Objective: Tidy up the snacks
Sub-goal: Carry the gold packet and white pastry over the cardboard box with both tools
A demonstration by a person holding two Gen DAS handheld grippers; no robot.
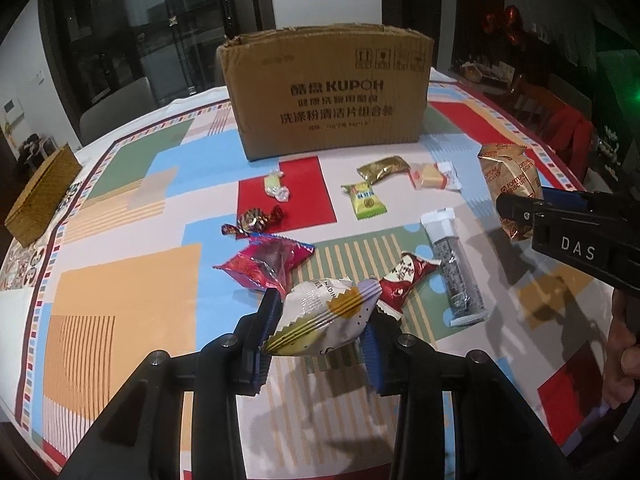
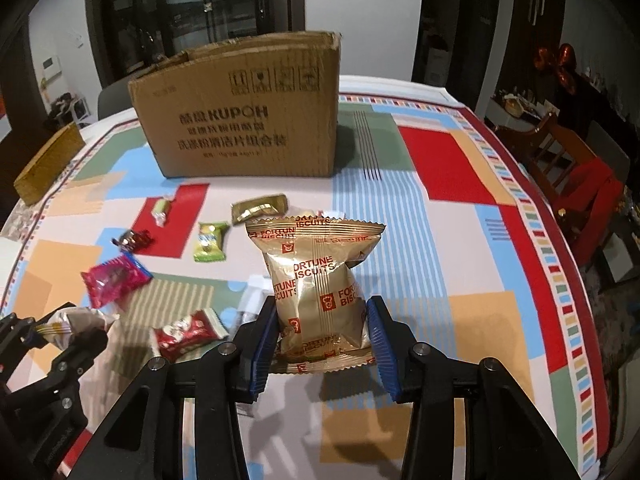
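Left gripper (image 1: 316,344) clamped on white wavy-striped packet (image 1: 326,314), bottom centre. Right gripper (image 2: 322,342) clamped on gold biscuit pack (image 2: 320,284), long axis upright. Cardboard box (image 2: 240,120) beyond, upper centre, nearer left; open top.

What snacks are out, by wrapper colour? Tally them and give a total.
Gold wrappers: 2
Green wrappers: 2
Red wrappers: 2
Pink wrapper: 1
White wrapper: 1
Orange wrapper: 1
Silver stick: 1
Total: 10
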